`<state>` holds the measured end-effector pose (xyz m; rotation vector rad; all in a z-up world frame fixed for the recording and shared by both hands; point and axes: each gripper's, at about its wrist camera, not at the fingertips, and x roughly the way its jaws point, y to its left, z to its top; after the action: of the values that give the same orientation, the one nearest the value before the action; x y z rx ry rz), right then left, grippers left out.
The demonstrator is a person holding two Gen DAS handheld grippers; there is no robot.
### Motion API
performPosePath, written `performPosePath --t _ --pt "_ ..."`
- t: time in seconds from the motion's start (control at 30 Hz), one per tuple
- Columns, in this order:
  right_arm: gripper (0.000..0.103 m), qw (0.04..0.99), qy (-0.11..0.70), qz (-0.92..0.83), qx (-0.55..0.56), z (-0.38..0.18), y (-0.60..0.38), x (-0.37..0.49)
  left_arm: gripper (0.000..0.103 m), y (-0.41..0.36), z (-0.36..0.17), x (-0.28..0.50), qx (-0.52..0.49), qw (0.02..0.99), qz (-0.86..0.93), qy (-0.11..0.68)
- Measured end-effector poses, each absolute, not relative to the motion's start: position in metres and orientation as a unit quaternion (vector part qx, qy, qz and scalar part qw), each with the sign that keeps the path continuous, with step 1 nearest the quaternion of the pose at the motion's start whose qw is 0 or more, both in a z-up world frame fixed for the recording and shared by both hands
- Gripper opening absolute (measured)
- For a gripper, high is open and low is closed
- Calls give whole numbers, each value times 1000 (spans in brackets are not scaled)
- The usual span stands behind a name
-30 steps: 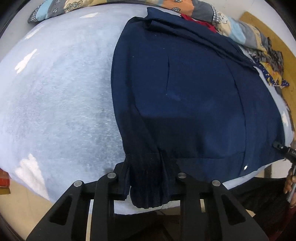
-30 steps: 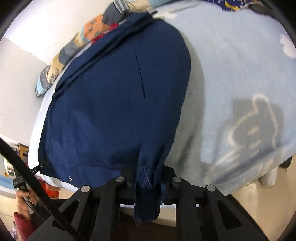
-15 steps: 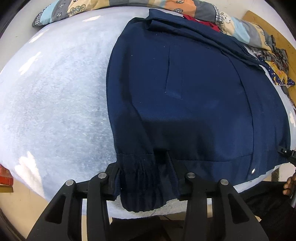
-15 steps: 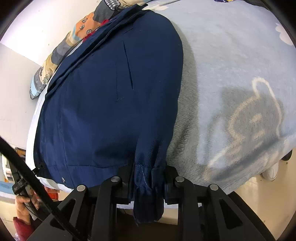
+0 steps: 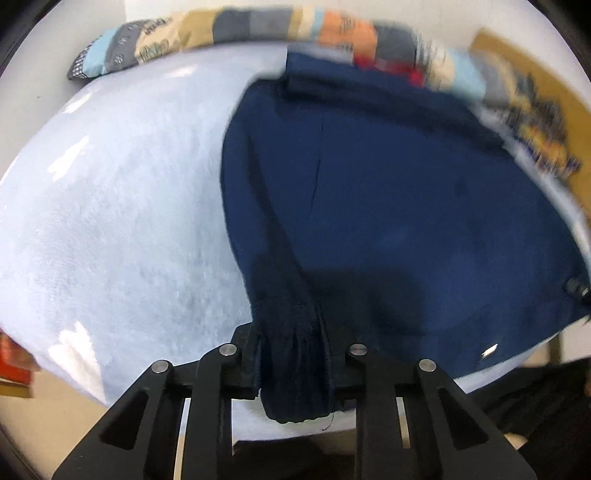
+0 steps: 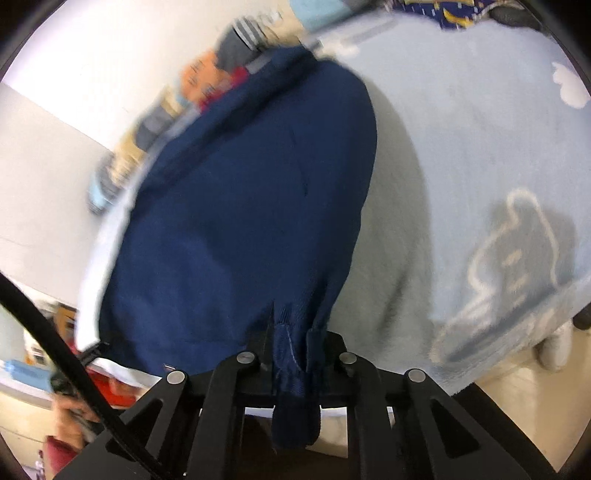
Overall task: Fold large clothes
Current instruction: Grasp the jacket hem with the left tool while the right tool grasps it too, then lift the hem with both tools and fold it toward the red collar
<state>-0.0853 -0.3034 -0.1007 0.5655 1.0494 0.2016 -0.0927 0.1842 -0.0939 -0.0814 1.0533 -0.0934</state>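
Both grippers, left (image 5: 295, 354) and right (image 6: 295, 354), pinch a cuff of the jacket (image 5: 388, 206) on the bed (image 5: 110, 221); next, carry sleeves across

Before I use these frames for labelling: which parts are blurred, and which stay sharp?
Left wrist view: the patchwork quilt along the top is motion-smeared; the left gripper and clamped cuff are crisp. Right wrist view: the quilt and the jacket collar are streaked; the right gripper is sharp. Both show fisheye bending of the blue blanket.
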Motion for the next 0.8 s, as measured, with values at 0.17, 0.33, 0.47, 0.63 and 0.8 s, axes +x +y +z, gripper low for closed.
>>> performPosePath --t 0.17,0.33,0.47,0.63,0.8 --pt "14 866 394 149 270 -46 -304 -91 18 188 -39 -99 -77 915 -62 390" --pt "14 904 320 172 226 11 -299 -75 17 177 9 -82 -71 945 -59 315" --pt "14 919 292 173 202 46 -298 -51 17 175 43 -51 -63 959 -44 272" --pt "14 933 271 163 171 82 -297 -2 17 173 72 4 -38 967 -17 253" --pt "14 939 265 145 164 102 -305 73 17 168 89 83 -11 965 5 262"
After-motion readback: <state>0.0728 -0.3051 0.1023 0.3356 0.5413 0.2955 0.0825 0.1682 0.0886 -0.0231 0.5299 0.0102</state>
